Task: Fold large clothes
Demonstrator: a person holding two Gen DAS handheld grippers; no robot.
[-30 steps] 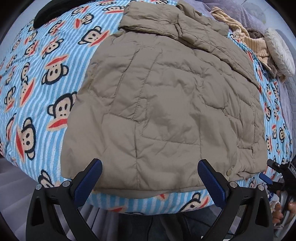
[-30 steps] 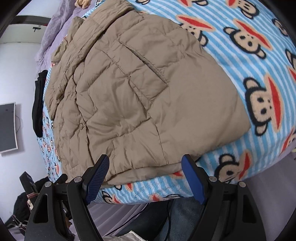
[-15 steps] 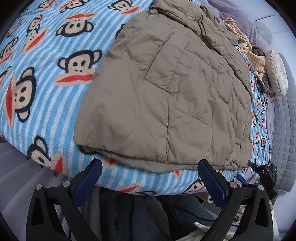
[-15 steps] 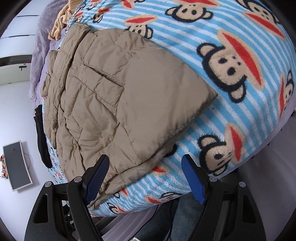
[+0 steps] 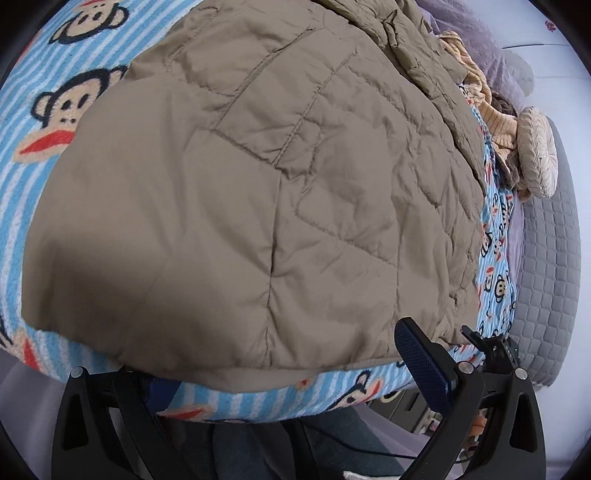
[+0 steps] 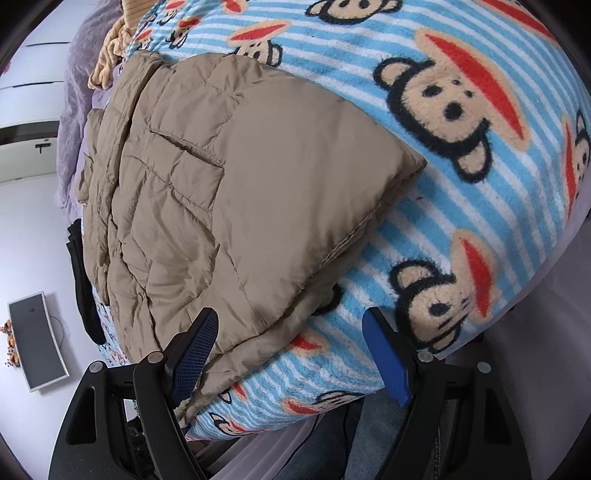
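The blanket [image 5: 59, 107], blue-and-white striped fleece printed with monkey faces, covers the bed and drops over its near edge; past its far right lie a grey quilted cover [image 5: 546, 266], a round cream cushion [image 5: 536, 151], a heap of yellow knitwear [image 5: 491, 110] and purple bedding [image 5: 465, 29]; in the right wrist view a monitor [image 6: 37, 339] sits against the pale wall at far left, and a black garment [image 6: 83, 288] hangs off the bed's far side; no containers show. The jacket [image 5: 236, 192], tan and quilted, lies flat on the blanket with its hem along the near edge and one near corner [image 6: 413, 166] on the stripes. The left gripper [image 5: 280, 373] stands wide, its right pad just beside the hem, its left pad tucked under the hanging hem and mostly hidden, so contact there is hard to judge; the right gripper [image 6: 288, 354] also stands wide, its left pad resting on the jacket near the hem and its right pad over bare blanket, holding nothing. Compared with a second ago, both grippers have sunk closer to the near edge; the jacket fills much more of the left view, the hem that was short of the left pads now reaches them, and the right gripper has rolled so the jacket's corner sits higher and further right.
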